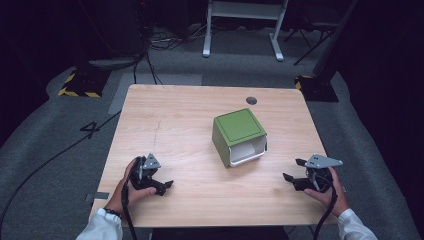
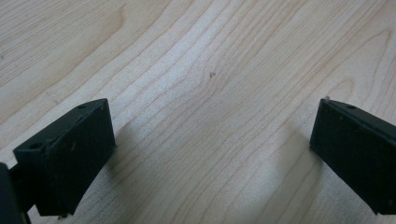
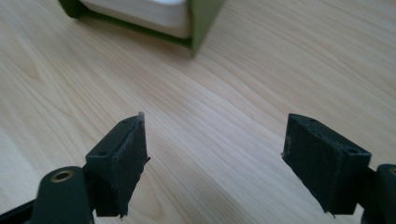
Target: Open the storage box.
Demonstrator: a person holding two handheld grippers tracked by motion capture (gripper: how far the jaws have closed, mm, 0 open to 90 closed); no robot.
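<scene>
While both claws rest spread and empty on the table (image 1: 165, 115), the green box (image 1: 239, 136) lies ahead, nearer the right claw (image 1: 294, 172) than the left claw (image 1: 162, 187).

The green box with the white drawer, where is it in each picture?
High view: the green box sits right of the table's middle, white drawer facing the person.
Left gripper view: not in it, just wood grain between the open tongs.
Right gripper view: its corner is at the top, left of centre.
Shared landmark: the wooden table.
</scene>
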